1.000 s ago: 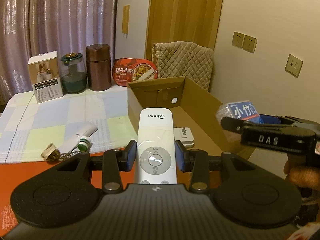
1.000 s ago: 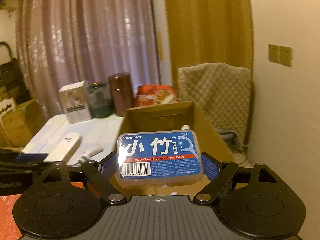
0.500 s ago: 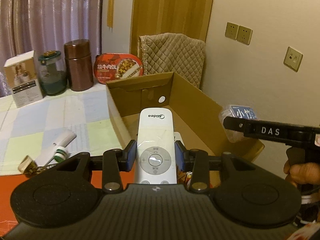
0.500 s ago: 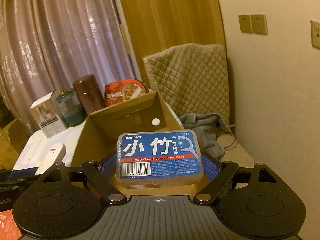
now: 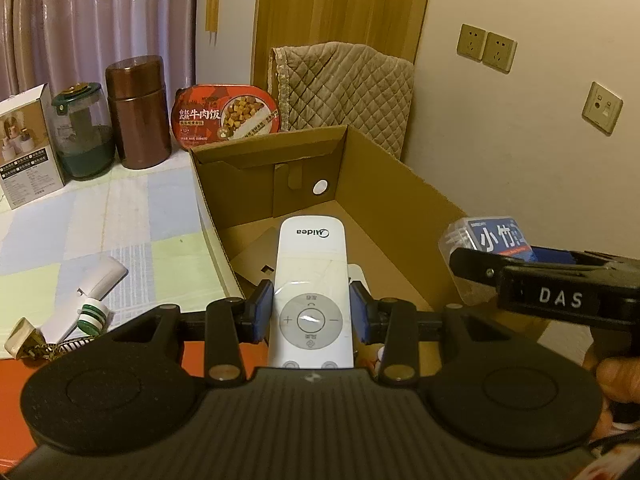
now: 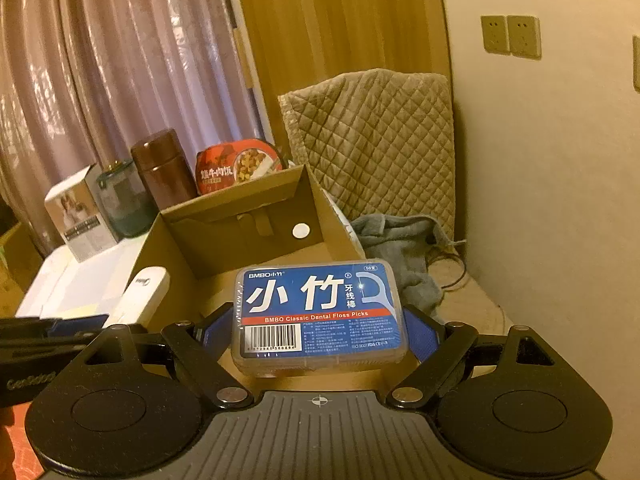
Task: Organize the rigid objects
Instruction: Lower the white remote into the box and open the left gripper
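My left gripper (image 5: 312, 316) is shut on a white Midea remote control (image 5: 312, 280), which hangs over the near end of an open cardboard box (image 5: 224, 216). The blue pads press on both long sides of the remote. My right gripper (image 6: 318, 330) is shut on a clear floss pick box with a blue label (image 6: 320, 312), held over the same cardboard box (image 6: 308, 196) from its right side. In the left wrist view the floss pick box (image 5: 496, 240) and the right gripper's black frame show at the right edge. A white item lies on the box floor, partly hidden behind the remote.
On the checked tablecloth (image 5: 120, 216) lie a white tube with a green cap (image 5: 86, 298) and keys. At the back stand a white carton (image 5: 28, 148), a glass jar (image 5: 82, 132), a brown canister (image 5: 138, 112) and a red meal tub (image 5: 224, 114). A quilted chair (image 6: 372, 140) and grey cloth (image 6: 400, 240) sit right of the box.
Both grippers moved right and slightly down toward the cardboard box, which now looms larger under them. The remote and the floss pick box stay gripped as before.
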Action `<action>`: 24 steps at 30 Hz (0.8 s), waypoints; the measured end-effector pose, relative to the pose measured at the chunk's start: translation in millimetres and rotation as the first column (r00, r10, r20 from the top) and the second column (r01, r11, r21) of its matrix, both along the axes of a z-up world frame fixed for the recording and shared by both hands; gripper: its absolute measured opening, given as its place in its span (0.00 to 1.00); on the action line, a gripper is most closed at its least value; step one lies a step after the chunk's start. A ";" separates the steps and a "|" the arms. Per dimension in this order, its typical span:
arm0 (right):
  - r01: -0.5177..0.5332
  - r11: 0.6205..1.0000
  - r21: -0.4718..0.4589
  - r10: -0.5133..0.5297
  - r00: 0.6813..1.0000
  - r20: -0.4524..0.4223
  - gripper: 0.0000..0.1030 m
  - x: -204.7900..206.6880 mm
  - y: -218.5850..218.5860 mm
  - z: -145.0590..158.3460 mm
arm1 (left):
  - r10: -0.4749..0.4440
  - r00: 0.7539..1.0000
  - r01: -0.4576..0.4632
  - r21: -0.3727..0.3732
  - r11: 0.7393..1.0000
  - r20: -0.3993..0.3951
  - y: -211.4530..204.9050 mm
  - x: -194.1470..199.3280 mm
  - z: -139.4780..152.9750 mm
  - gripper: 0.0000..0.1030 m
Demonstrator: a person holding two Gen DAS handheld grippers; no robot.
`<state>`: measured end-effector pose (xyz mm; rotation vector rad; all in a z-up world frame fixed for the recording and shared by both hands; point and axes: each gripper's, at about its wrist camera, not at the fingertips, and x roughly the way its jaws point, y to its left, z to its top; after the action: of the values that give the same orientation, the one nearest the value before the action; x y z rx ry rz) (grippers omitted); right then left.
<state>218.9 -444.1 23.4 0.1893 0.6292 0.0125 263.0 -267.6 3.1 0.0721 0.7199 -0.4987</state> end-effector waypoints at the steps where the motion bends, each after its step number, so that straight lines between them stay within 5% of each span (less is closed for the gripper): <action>1: -0.002 1.000 -0.005 0.002 1.000 0.001 0.81 0.3 1.0 -0.6 | -0.001 1.000 0.001 0.003 1.000 0.000 -0.4 0.8 -0.9 0.34; 24: -0.013 1.000 0.009 0.013 1.000 -0.013 0.81 4.1 5.6 -5.1 | 0.019 0.999 -0.018 -0.020 1.000 0.038 3.3 8.7 -3.7 0.35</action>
<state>223.1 -438.6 18.4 0.1936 0.6433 0.0266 271.7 -264.2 -0.6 0.0560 0.6772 -0.4854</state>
